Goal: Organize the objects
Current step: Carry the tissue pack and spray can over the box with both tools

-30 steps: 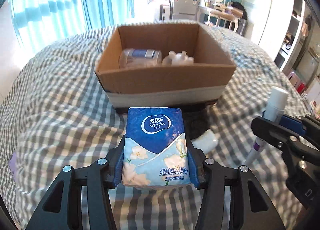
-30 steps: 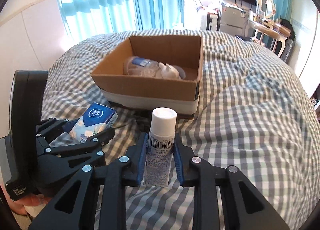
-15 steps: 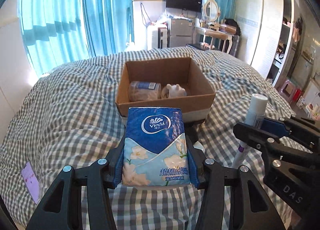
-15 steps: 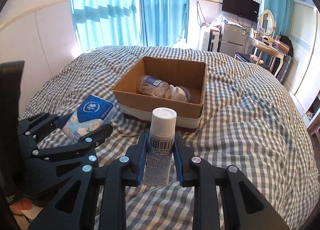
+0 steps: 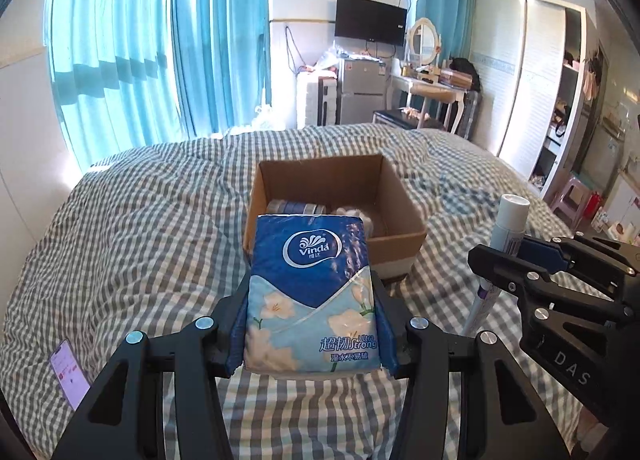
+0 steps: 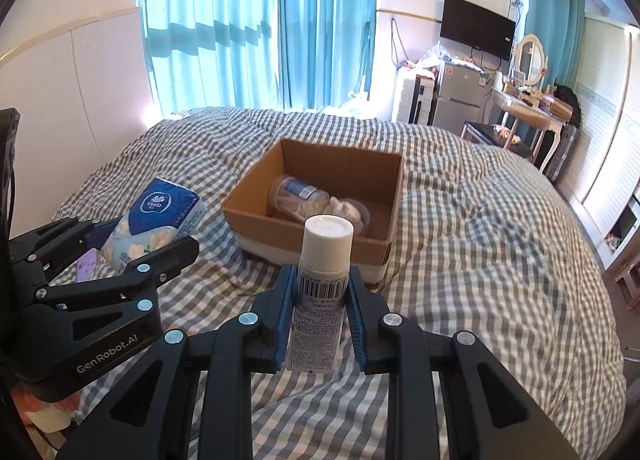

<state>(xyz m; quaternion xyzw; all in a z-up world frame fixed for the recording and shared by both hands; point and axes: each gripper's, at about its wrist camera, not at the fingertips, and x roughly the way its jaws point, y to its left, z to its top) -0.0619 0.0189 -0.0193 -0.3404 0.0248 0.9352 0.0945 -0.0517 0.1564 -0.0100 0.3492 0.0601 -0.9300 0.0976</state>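
Note:
My left gripper (image 5: 311, 292) is shut on a blue Vinda tissue pack (image 5: 312, 288) and holds it above the checked bed. My right gripper (image 6: 320, 292) is shut on a white spray bottle (image 6: 322, 292), upright, cap up. Ahead of both lies an open cardboard box (image 5: 394, 244) (image 6: 312, 238) with a clear jar (image 6: 298, 198) and a small white object inside. In the left wrist view the right gripper (image 5: 516, 260) with the bottle (image 5: 506, 232) shows at the right. In the right wrist view the left gripper (image 6: 136, 244) with the tissue pack (image 6: 154, 224) shows at the left.
The bed carries a grey-and-white checked quilt (image 6: 480, 260). A phone with a purple screen (image 5: 70, 374) lies on it at the near left. Blue curtains, a fridge, a dressing table and a wardrobe stand beyond the bed.
Both grippers have risen with their loads and drawn back from the box, which now looks smaller and farther. More of the room shows above the bed.

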